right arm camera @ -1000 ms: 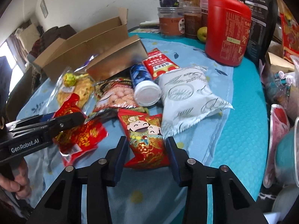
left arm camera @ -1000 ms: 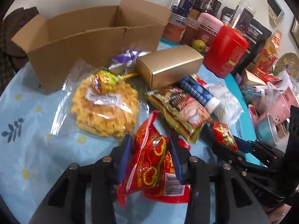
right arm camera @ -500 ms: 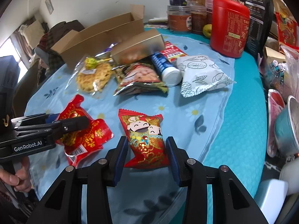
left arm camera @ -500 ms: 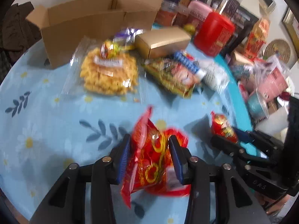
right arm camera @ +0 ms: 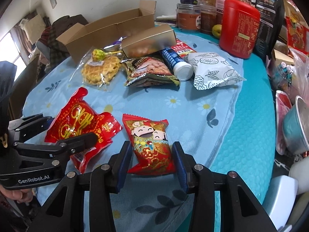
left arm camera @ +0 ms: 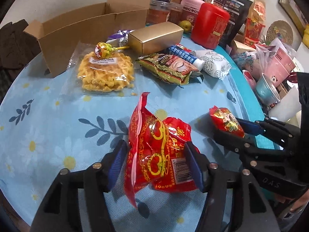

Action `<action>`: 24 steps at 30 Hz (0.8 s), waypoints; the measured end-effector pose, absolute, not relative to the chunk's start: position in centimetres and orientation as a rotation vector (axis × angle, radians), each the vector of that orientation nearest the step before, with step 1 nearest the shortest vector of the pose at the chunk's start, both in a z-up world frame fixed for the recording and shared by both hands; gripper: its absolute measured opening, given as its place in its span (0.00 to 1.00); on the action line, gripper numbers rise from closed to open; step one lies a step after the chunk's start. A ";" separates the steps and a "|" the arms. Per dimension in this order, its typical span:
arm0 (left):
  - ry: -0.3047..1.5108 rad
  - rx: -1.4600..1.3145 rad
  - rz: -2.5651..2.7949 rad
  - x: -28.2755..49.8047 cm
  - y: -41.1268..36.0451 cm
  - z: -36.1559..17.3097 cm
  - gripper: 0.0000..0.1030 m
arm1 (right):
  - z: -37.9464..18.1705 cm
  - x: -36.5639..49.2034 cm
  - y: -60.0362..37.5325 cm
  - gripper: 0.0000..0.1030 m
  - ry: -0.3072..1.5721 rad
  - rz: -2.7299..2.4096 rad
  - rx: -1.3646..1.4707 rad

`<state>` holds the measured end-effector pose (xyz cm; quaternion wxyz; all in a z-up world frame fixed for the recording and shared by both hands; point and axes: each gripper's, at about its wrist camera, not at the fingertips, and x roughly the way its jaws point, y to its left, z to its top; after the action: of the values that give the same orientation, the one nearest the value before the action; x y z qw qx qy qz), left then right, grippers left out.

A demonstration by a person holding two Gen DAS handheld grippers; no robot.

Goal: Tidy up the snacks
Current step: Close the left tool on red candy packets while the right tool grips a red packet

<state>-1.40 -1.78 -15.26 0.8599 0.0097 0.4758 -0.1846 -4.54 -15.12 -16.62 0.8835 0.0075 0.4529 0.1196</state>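
Observation:
My left gripper (left arm camera: 156,160) is shut on a red and gold snack bag (left arm camera: 154,150), held just above the tablecloth; the bag also shows in the right wrist view (right arm camera: 81,123). My right gripper (right arm camera: 152,158) is shut on a smaller red packet with cartoon figures (right arm camera: 150,141), seen at the right in the left wrist view (left arm camera: 226,121). Both are near the table's front. An open cardboard box (left arm camera: 87,29) stands at the back left. More snacks lie before it: a yellow cracker bag (left arm camera: 104,71), a lollipop (left arm camera: 102,49), a gold box (left arm camera: 154,36), a peanut bag (left arm camera: 170,67), a blue tube (left arm camera: 185,55), a white packet (left arm camera: 212,61).
A red canister (left arm camera: 210,25), jars (left arm camera: 158,13) and dark bags (left arm camera: 235,11) line the back. Cups (left arm camera: 268,90) and pink packaging (left arm camera: 280,61) crowd the right edge. The flowered blue tablecloth (left arm camera: 48,127) covers the table.
Both grippers have pulled back from the pile toward the table's front with their red packets in them. The other snacks have not moved.

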 end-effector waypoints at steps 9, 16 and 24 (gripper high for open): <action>0.985 -0.009 -0.366 -1.7 -0.7 -14.9 0.36 | -15.9 -5.7 -14.1 0.34 0.888 0.334 0.006; 0.958 -0.048 -0.342 -2.2 1.1 -13.4 0.36 | -14.5 -5.9 -12.8 0.34 0.861 0.389 0.009; 0.877 -0.071 -0.316 -2.1 3.0 -9.3 0.36 | -11.2 -5.2 -10.8 0.34 0.796 0.452 0.008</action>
<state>-2.10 2.99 -9.35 0.8926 -0.0344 0.4229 -0.1523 -5.21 -10.76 -11.17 0.8970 0.0036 0.3844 0.2181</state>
